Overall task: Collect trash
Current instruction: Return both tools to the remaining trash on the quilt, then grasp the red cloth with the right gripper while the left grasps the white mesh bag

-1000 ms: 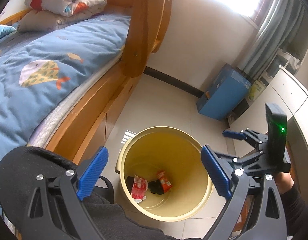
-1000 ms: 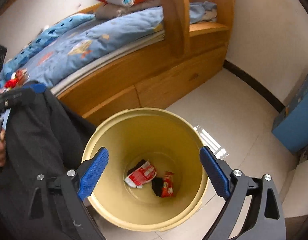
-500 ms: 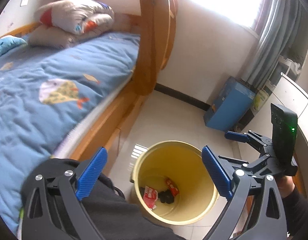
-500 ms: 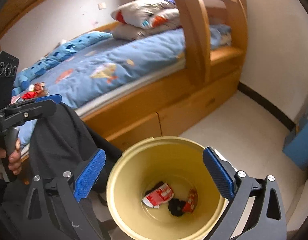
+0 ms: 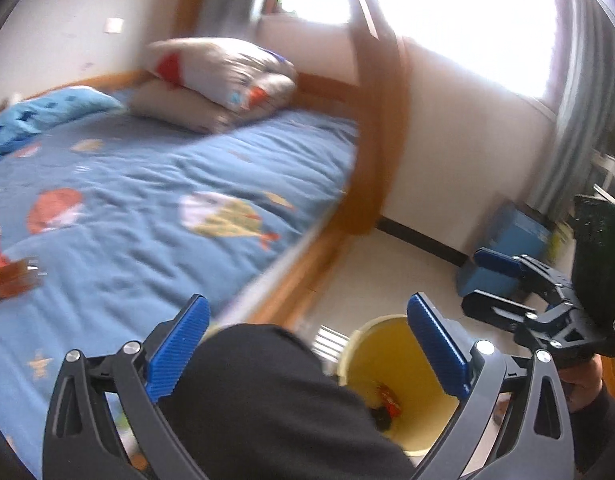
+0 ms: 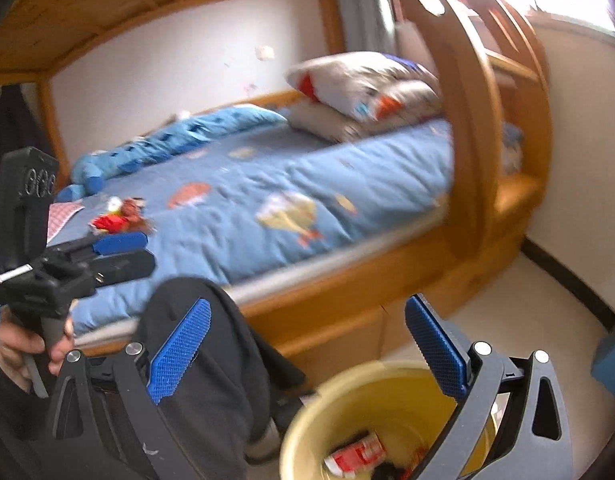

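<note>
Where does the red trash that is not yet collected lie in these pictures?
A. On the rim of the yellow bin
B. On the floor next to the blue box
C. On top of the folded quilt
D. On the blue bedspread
D: in the right wrist view the red wrappers lie on the blue bedspread, far from the yellow bin, and both the left gripper and the right gripper are open and empty.

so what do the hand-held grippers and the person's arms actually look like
Each hand-held gripper, left and right, has a black skeletal frame, silver bolts and ribbed blue pads. The right one carries a black box with a green light. The sleeves are dark.
</note>
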`<state>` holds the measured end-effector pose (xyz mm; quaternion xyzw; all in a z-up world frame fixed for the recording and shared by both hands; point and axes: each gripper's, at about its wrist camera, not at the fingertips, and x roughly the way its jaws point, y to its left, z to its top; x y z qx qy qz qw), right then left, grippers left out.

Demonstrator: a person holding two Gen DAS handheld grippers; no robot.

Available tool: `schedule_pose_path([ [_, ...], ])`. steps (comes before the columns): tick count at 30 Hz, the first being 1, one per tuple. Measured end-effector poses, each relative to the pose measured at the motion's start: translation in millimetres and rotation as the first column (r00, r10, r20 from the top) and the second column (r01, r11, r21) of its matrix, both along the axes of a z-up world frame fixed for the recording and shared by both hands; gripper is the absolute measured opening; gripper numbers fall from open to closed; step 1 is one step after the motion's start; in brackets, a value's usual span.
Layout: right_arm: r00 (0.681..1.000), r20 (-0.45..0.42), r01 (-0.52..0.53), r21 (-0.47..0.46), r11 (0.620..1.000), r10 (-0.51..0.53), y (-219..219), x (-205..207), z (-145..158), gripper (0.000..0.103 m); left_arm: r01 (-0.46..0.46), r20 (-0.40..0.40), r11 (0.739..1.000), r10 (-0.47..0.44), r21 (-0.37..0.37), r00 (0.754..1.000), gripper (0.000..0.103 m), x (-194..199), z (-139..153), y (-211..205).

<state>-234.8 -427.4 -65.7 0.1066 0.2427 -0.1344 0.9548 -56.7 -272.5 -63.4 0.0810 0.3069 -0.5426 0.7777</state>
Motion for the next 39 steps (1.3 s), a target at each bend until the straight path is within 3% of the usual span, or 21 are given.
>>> schedule_pose_path([
  [3, 0.994, 0.067, -0.088, -0.027, 0.996, 0.090, 20.6, 29.3, 9.9, 0.094, -0.094, 0.048, 0.996, 0.094, -0.011, 0.994, 0.099, 15.6, 7.3, 27.5],
  [8, 0.969, 0.122, -0.212, -0.042, 0.976, 0.215, 51.6, 83.2, 18.8, 0.095, -0.269, 0.106, 0.963, 0.267, -0.001, 0.958, 0.099, 52.6, 13.9, 82.6],
  [16, 0.898, 0.168, -0.409, -0.024, 0.912, 0.407, 108.0, 167.1, 28.7, 0.095, -0.518, 0.081, 0.855, 0.518, -0.019, 0.852, 0.099, 109.1, 17.9, 179.9],
  [20, 0.864, 0.159, -0.482, -0.019, 0.876, 0.479, 135.5, 205.4, 29.2, 0.095, -0.590, 0.103, 0.807, 0.589, -0.013, 0.802, 0.099, 128.1, 20.9, 215.9],
  [25, 0.831, 0.130, -0.544, -0.009, 0.839, 0.541, 175.2, 256.6, 20.6, 0.094, -0.703, 0.167, 0.711, 0.693, 0.002, 0.702, 0.099, 163.9, 20.2, 254.0],
  [28, 0.810, 0.110, -0.579, -0.005, 0.815, 0.576, 197.1, 285.3, 12.7, 0.094, -0.747, 0.155, 0.665, 0.737, 0.010, 0.658, 0.099, 184.5, 10.4, 273.7],
  [33, 0.777, 0.061, -0.626, -0.021, 0.779, 0.626, 227.3, 325.6, -1.5, 0.094, -0.784, 0.066, 0.620, 0.783, -0.012, 0.618, 0.099, 202.6, -14.3, 306.0],
  [39, 0.776, -0.031, -0.629, -0.087, 0.772, 0.629, 253.4, 373.2, -21.6, 0.085, -0.812, 0.037, 0.584, 0.811, -0.008, 0.584, 0.099, 214.6, -31.8, 328.2],
])
